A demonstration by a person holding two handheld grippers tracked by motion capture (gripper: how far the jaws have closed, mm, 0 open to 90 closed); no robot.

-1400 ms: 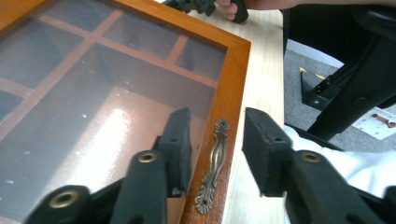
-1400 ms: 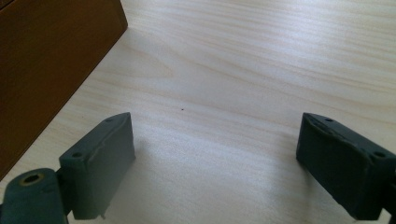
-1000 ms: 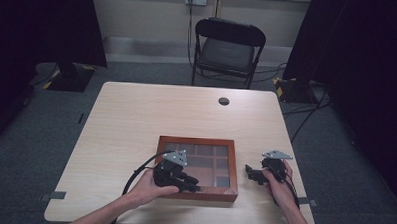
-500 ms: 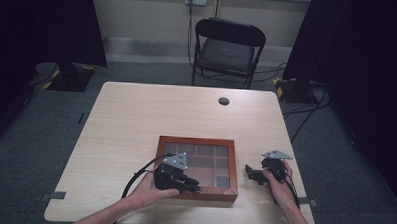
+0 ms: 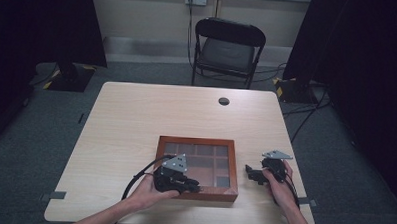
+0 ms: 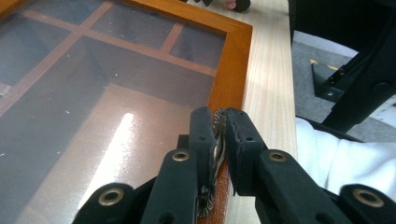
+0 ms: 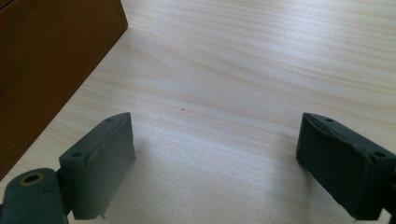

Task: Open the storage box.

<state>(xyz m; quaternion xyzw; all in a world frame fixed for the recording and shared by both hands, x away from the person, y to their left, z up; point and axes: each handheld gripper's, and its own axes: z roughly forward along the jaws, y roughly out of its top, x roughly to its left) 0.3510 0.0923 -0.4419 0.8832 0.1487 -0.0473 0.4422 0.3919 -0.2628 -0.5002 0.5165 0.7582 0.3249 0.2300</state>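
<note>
A wooden box (image 5: 198, 141) with a glass lid divided into panes lies near the table's front edge. My left gripper (image 5: 193, 186) reaches along the box's front rim, held by a hand. In the left gripper view its jaws have just been closing, and the gripper (image 6: 219, 117) is shut on a small bronze clasp (image 6: 218, 135) at the lid's front frame (image 6: 233, 60). My right gripper (image 5: 249, 172) rests right of the box, pointing at its side. It stands open (image 7: 215, 154) over bare table, with the box's wooden side wall (image 7: 51, 56) to the left.
The light wooden table (image 5: 136, 120) has a round cable hole (image 5: 224, 101) near its far edge. A black folding chair (image 5: 228, 48) stands behind the table. Dark curtains hang on both sides. A white-clad part of the person (image 6: 341, 158) sits close to the front edge.
</note>
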